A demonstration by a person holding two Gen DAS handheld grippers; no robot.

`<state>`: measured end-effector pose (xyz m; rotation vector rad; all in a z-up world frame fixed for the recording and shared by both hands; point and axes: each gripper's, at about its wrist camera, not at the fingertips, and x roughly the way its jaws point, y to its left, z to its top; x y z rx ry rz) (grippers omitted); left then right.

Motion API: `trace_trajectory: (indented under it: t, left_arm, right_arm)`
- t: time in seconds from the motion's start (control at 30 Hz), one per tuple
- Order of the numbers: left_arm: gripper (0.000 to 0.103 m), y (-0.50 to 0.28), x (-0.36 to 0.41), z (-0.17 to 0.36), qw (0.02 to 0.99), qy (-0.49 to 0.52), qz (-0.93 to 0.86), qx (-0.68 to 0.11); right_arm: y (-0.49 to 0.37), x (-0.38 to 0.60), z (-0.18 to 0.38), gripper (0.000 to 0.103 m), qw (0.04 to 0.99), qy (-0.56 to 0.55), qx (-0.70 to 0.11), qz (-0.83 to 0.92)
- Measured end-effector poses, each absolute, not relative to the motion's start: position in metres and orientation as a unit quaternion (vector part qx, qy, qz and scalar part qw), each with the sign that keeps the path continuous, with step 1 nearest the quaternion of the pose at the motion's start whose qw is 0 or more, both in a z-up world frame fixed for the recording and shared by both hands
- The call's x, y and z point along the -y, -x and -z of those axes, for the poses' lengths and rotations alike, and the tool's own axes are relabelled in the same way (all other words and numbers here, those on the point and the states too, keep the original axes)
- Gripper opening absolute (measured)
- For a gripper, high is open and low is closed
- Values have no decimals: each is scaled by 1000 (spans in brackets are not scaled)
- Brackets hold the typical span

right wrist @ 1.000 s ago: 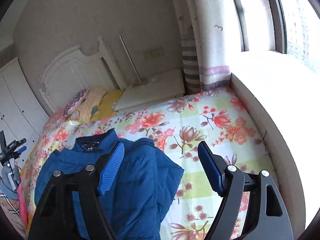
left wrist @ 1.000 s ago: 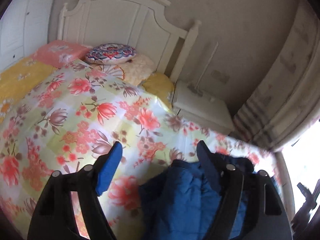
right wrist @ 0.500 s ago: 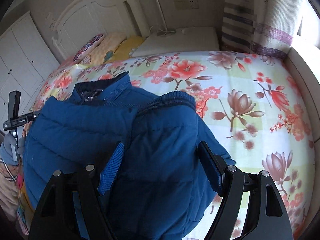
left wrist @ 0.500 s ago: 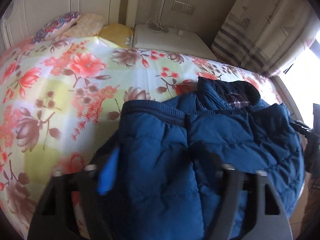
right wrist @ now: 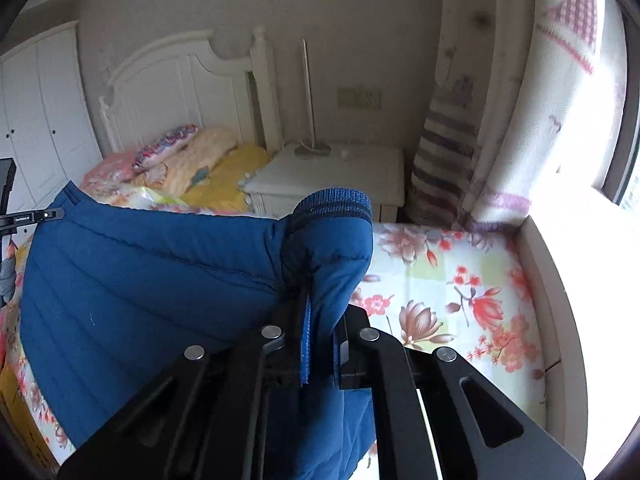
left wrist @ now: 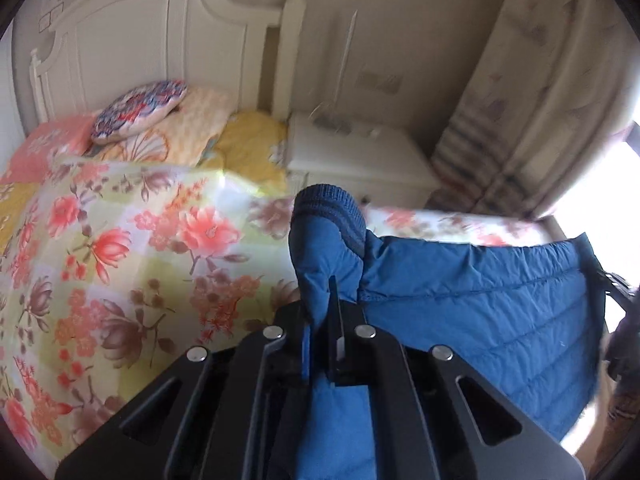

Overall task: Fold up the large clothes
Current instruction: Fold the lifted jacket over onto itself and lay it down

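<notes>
One blue jacket (left wrist: 480, 292); left hand-held gripper (left wrist: 320, 312), right hand-held gripper (right wrist: 320, 316) each just clamped onto one cuff.

wall: beige | headboard (right wrist: 180, 80): white | nightstand (right wrist: 332, 176): white | curtain (right wrist: 500, 120): patterned | window (right wrist: 612, 100): bright daylight

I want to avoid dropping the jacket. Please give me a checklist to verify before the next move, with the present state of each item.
1. Left gripper shut on the blue puffer jacket: ok; jaws just closed, fabric between them.
2. Right gripper shut on the jacket: ok; jaws just closed on fabric.
3. Each grip near a ribbed cuff: ok; a cuff stands up above each gripper.
4. Jacket stretched between the grippers: ok; a taut panel runs sideways in both views.
5. Floral bedspread bare ahead for laying down: ok.
6. Lower part of the jacket hanging free: cannot tell; hidden below the grippers.
</notes>
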<state>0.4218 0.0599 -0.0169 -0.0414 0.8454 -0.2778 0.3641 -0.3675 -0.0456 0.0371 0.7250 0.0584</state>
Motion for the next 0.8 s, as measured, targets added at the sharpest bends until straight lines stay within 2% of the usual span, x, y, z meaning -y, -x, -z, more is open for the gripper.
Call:
trace_trajectory:
  t: [0.07,0.13,0.2,0.27,0.3,0.33,0.37,0.4,0.43,0.47,0.53,0.57,0.67,0.8]
  left_arm:
    - [6,-442,-47,60,892,-7,97,-441]
    - [13,-447,-34,109,882,-38,74,-463]
    - [13,-442,-32,111,892,-50,61,-445]
    - [20,-439,-33,106,897,-59,50,-435]
    - [32,-439,-35,104,899,-58,41,-431]
    - [44,-437,-39,100,904,-51,25,-424]
    - [49,-436,-42,94,907,-45,16,-419]
    - [63,-432,-46,87,913,-36,6,-407]
    - [74,-425,-50,76,923,-29,-11,-384]
    - [77,-417,-50,66,933,-30,-25,-357]
    - [96,-403,-40,43,950,-39,-27,-308]
    - [101,-398,-34,35,955,-43,-22,-292]
    - [101,-386,-4,11,961,-49,13,-271]
    - [101,-397,41,11,942,-20,79,-326]
  right_arm:
    - [-388,363,88,6,916,-14,-400,-9]
    - [-400,358,134,7,895,-10,-446,-2]
    - [-393,365,140,7,903,-39,-427,-5]
    - [-391,371,138,8,901,-46,-431,-6]
    - [-391,374,137,12,899,-52,-434,-11]
    - [-392,376,134,32,898,-59,-436,-14]
    - [-391,379,129,46,896,-64,-439,-7]
    - [-387,382,121,78,899,-70,-432,6]
    - [-379,386,109,91,907,-77,-414,9]
    - [-371,385,94,91,918,-78,-390,7]
    - [-364,377,73,91,928,-64,-366,7]
    - [-362,368,62,91,932,-51,-358,0]
    - [-367,333,41,91,940,-16,-341,-22]
    - [-397,283,42,92,934,8,-355,-27]
